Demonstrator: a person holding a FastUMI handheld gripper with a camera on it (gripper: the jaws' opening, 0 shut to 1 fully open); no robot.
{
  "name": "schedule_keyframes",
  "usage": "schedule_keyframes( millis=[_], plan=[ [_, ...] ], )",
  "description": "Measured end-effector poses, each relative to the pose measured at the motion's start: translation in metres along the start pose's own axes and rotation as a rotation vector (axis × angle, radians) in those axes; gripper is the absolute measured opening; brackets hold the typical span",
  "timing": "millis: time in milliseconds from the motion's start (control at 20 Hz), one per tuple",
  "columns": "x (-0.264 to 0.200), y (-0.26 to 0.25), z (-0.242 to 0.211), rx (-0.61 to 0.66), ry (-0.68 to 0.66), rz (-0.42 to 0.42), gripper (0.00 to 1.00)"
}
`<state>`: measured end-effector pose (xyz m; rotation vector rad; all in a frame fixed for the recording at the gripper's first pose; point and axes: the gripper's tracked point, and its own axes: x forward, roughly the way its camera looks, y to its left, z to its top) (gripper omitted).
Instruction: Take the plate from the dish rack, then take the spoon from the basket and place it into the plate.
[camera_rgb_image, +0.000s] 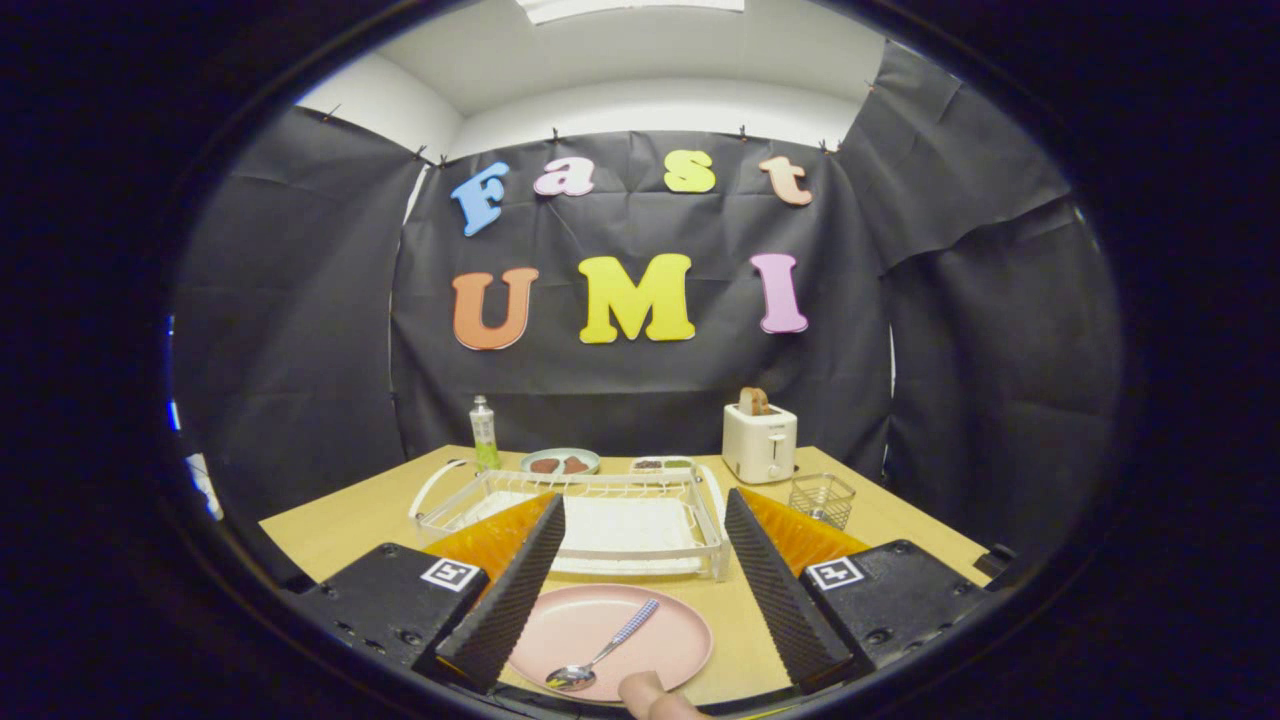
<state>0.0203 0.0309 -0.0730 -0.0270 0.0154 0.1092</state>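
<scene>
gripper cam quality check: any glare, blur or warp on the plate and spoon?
Gripper view: even overhead light, sharp focus, no motion blur. The spoon bowl carries a small highlight; the pink plate shows no glare. Fisheye warp bows the dish rack and table edges. The gripper fingers stand open around the plate.

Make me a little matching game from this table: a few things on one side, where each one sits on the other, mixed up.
Things:
1. spoon
2. pink plate
3. toaster
4. wire basket

Places:
A. at the table's far end, bread sticking out of its top
B. on the table between the open gripper fingers, in front of the dish rack
C. lying on the plate
D. beside the rack, in front of the toaster

Pairs: 1-C, 2-B, 3-A, 4-D
</scene>
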Motion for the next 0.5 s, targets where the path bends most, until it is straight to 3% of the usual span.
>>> schedule_keyframes(
  millis=[500],
  plan=[
    [-0.037,-0.029,0.021,-0.008,-0.007,-0.010,1.00]
  ],
)
